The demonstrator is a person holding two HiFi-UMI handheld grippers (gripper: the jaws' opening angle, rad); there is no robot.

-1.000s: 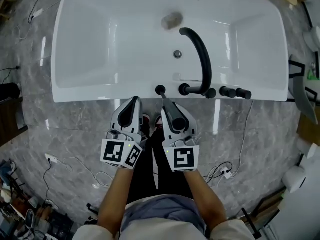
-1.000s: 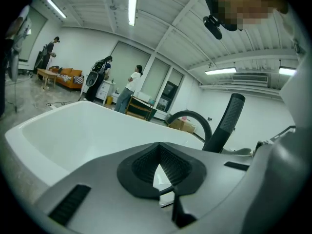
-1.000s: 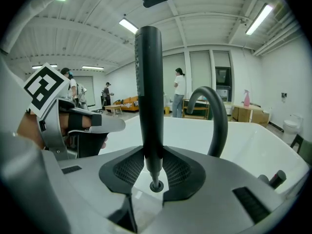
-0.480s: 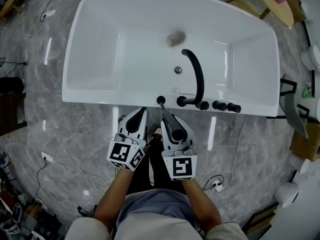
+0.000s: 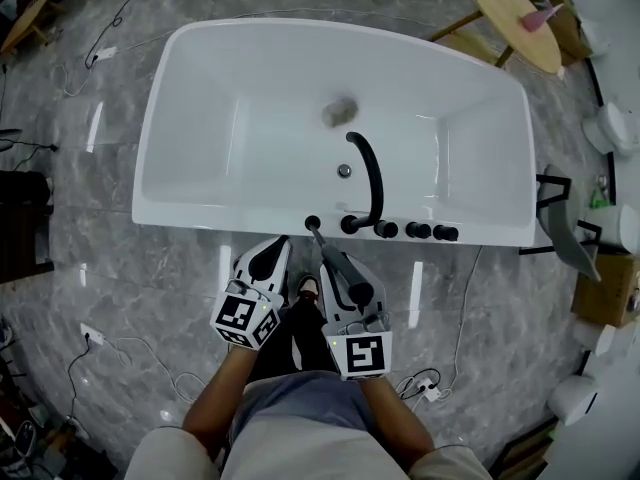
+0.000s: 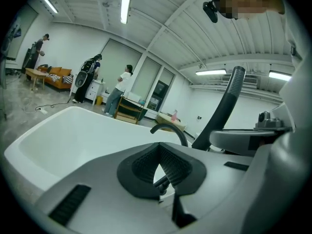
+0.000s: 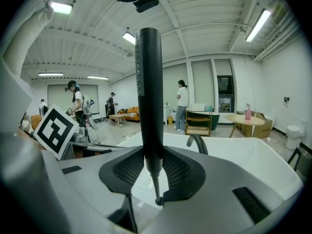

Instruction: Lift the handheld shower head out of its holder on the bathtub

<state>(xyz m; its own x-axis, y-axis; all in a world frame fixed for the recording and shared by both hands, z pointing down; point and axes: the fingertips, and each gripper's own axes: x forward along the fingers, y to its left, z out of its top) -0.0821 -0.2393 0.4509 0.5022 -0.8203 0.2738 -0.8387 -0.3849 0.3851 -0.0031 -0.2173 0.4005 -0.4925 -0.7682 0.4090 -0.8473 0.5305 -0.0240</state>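
The black handheld shower head [image 5: 345, 273] is a slim wand, clamped between the pads of my right gripper [image 5: 338, 264] just in front of the white bathtub's [image 5: 200, 213] near rim. A thin hose [image 5: 318, 238] runs from the wand's lower end down to the round black holder [image 5: 312, 223] on the rim. In the right gripper view the shower head [image 7: 148, 91] stands upright in my right gripper [image 7: 152, 167]. My left gripper [image 5: 268, 257] hovers beside it to the left, shut and empty. From the left gripper [image 6: 157, 162] the shower head [image 6: 223, 108] shows at the right.
A curved black spout [image 5: 372, 173] and three black knobs [image 5: 418, 231] sit on the rim right of the holder. A drain [image 5: 344, 171] lies in the tub. A round wooden table [image 5: 515, 13] stands at the far right, with cables and a power strip [image 5: 432, 392] on the marble floor.
Both grippers have risen. The shower head has come up away from the holder, and the thin hose now shows between them. The tub looks smaller and farther off.
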